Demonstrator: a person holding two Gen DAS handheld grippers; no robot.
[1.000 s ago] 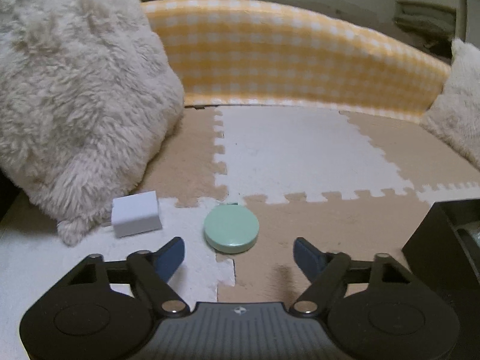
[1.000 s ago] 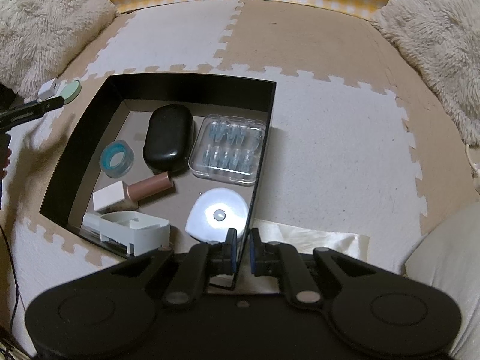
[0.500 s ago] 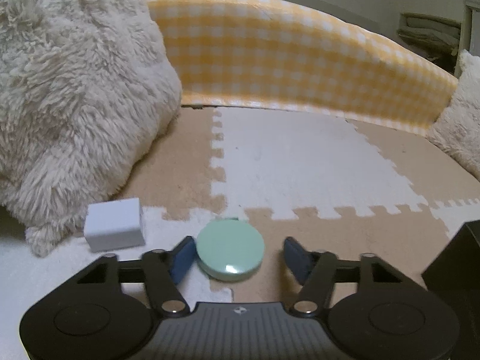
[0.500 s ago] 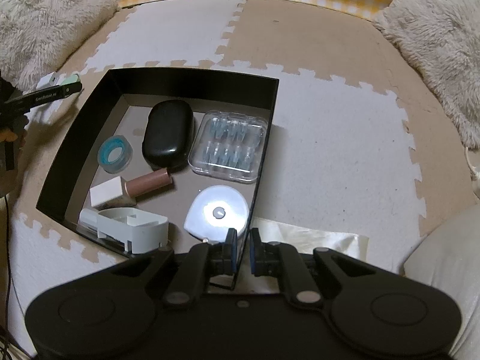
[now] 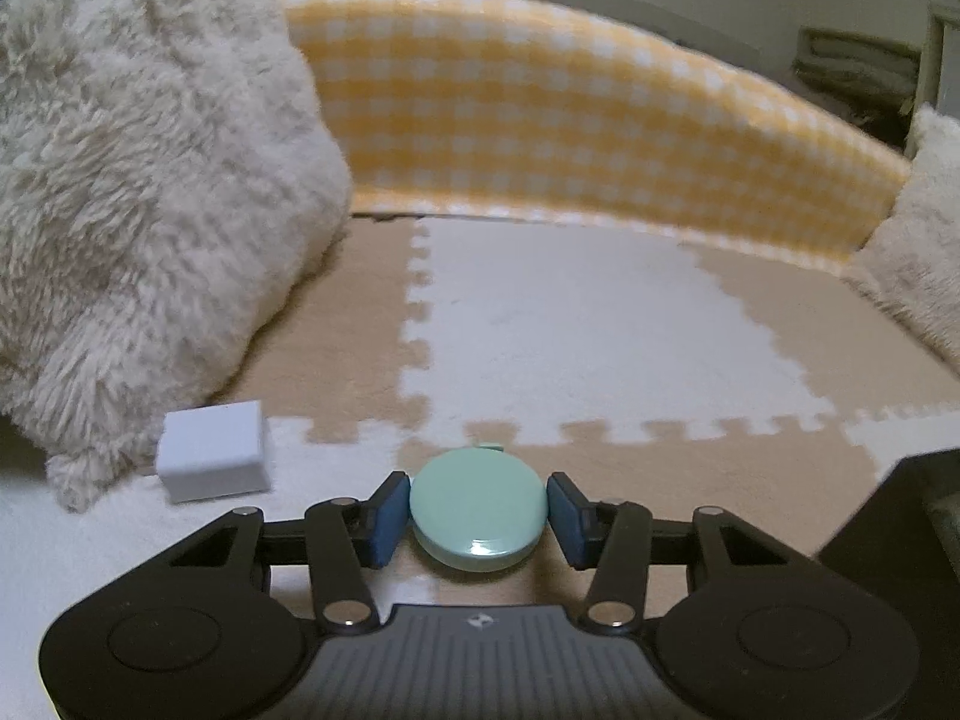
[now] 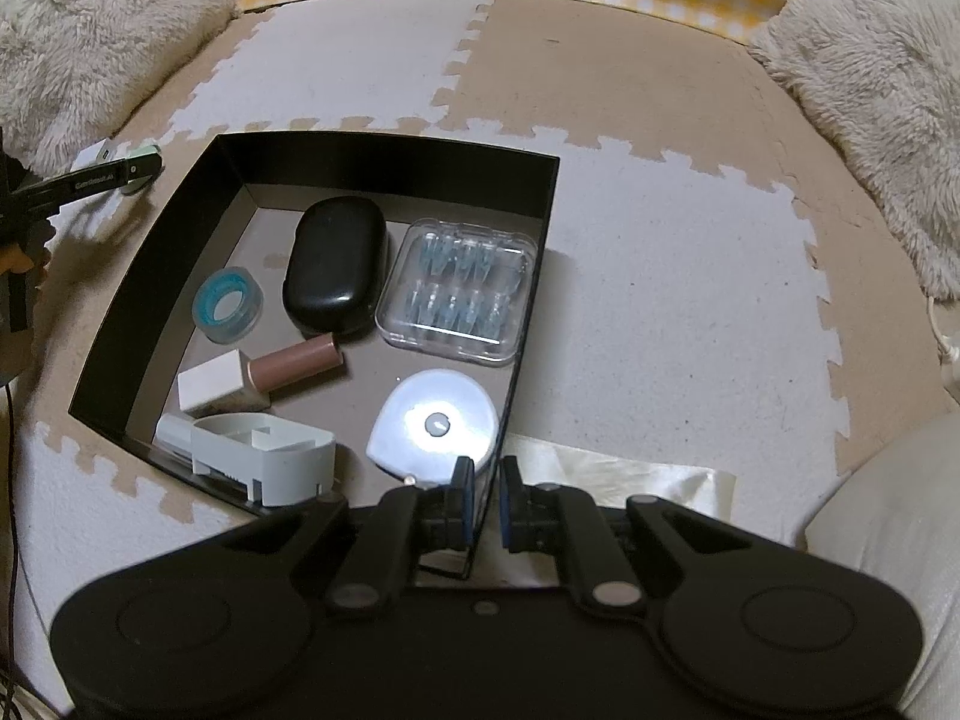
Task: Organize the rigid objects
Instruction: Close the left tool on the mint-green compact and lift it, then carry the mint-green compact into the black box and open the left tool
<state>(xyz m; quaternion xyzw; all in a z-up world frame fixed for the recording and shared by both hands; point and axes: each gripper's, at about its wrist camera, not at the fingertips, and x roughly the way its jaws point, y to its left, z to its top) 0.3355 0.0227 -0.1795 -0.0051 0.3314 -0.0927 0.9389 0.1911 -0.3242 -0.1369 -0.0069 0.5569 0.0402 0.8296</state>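
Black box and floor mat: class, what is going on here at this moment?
A person is tidying small items into the black box. The left hand-held gripper is closing around a round green case on the floor mat, beside a white cube. The right hand-held gripper is shut on the box's near wall, steadying it.

Glossy smooth plastic mint disc (image 5: 479, 515); matt foam floor mat (image 5: 588, 324); shaggy cream pillow (image 5: 138, 180) beside disc; clear plastic case (image 6: 459, 291); matt black box (image 6: 384, 171).

Dim warm light, fisheye-bent edges, slight blur
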